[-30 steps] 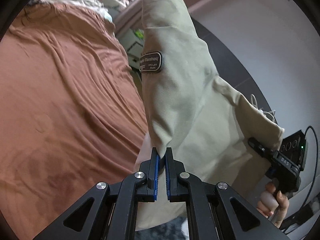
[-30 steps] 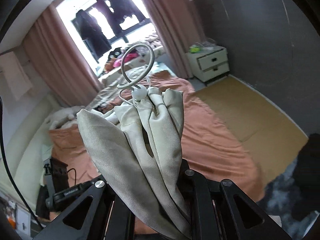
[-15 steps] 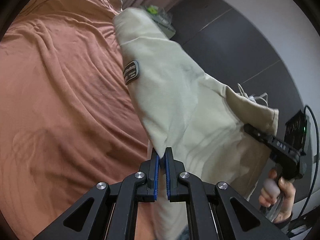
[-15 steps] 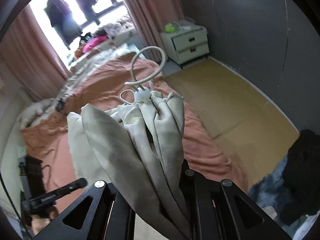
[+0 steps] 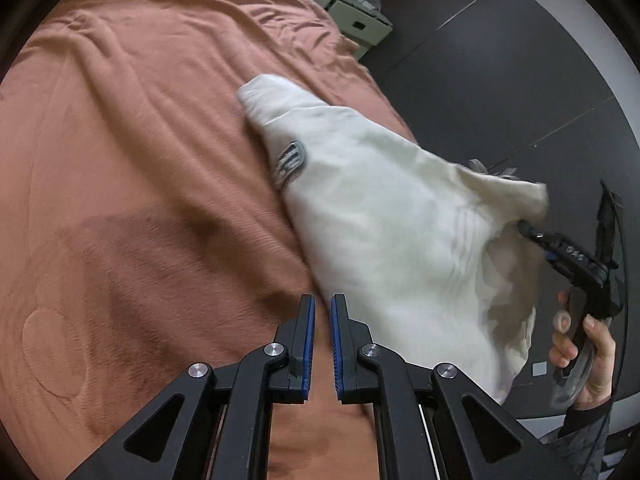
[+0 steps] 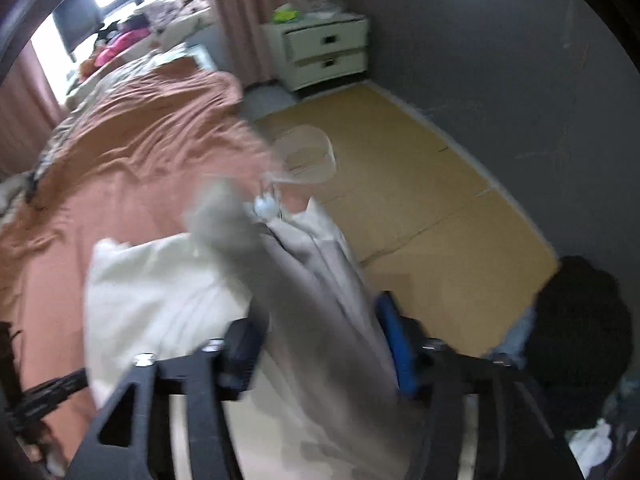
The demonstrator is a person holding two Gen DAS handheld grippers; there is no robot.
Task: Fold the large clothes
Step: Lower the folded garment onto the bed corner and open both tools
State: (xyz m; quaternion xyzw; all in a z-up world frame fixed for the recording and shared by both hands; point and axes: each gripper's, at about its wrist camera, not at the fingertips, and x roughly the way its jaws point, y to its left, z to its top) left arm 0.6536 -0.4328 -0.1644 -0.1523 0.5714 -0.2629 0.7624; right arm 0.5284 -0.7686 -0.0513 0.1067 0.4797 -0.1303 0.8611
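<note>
A large beige garment (image 5: 372, 216) with a dark oval patch (image 5: 290, 158) lies partly on the rust-brown bedspread (image 5: 120, 160), its right end lifted. It still hangs on a white hanger (image 6: 304, 160). My left gripper (image 5: 322, 312) has a narrow gap between its blue pads and holds nothing; the cloth passes just to its right. My right gripper (image 6: 316, 332) is blurred, its jaws spread with the garment's bunched collar (image 6: 312, 264) between them. The right gripper also shows in the left wrist view (image 5: 568, 248) at the garment's raised end.
A white bedside cabinet (image 6: 324, 52) stands by the pink curtain. A yellow floor mat (image 6: 420, 188) lies right of the bed. A dark heap of clothes (image 6: 576, 340) sits at the right. Dark grey wall behind.
The garment swung down from hanging upright onto the bed. My left gripper let go of its hem. My right gripper's jaws have spread apart around the collar.
</note>
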